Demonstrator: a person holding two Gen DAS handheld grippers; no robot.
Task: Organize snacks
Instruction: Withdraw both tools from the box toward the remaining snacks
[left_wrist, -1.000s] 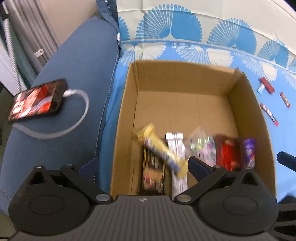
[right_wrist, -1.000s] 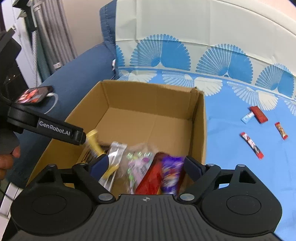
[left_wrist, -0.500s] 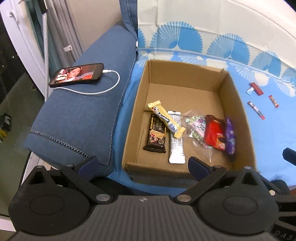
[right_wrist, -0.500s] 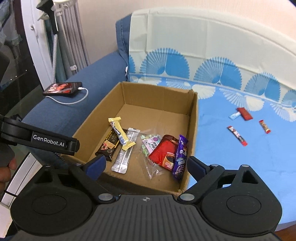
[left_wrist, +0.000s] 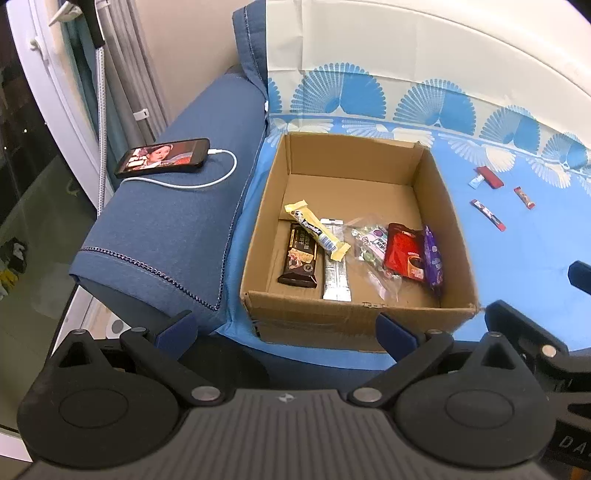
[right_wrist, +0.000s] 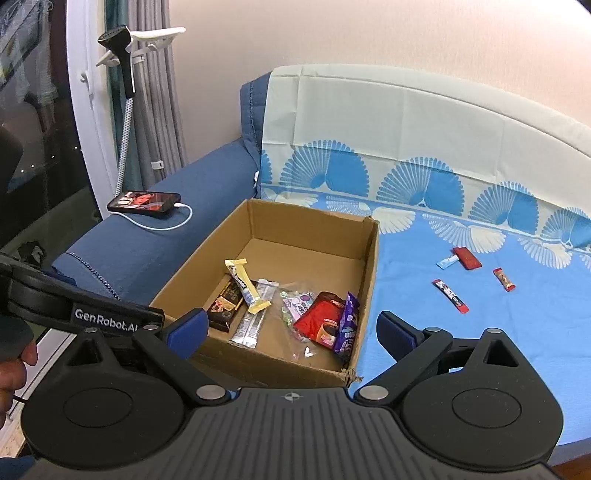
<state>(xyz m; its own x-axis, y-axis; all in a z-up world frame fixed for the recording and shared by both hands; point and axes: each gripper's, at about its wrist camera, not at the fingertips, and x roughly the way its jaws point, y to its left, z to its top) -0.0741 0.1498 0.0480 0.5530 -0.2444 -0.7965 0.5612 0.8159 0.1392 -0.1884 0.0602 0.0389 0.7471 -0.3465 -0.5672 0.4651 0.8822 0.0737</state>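
Observation:
An open cardboard box (left_wrist: 448, 206) (right_wrist: 369, 273) sits on the blue sofa cover. Inside lie a yellow bar (left_wrist: 317, 230) (right_wrist: 245, 286), a dark chocolate bar (left_wrist: 300, 256), a silver packet (left_wrist: 335, 269), a clear candy bag (left_wrist: 373, 247), a red packet (left_wrist: 404, 253) (right_wrist: 321, 321) and a purple packet (left_wrist: 433, 260). Several small snacks lie loose on the cover to the right: a red one (right_wrist: 467, 257), a striped stick (right_wrist: 450, 295) and another (right_wrist: 504, 278). My left gripper (left_wrist: 286, 330) and right gripper (right_wrist: 291, 330) are open and empty, held back in front of the box.
A phone (left_wrist: 162, 158) with a white charging cable (left_wrist: 207, 181) lies on the blue sofa armrest (left_wrist: 166, 229) left of the box. A garment steamer (right_wrist: 125, 70) and curtains stand by the window at far left. The sofa back rises behind.
Both grippers have pulled back and up from over the box, so the whole box and sofa now show. The snacks in the box have not moved.

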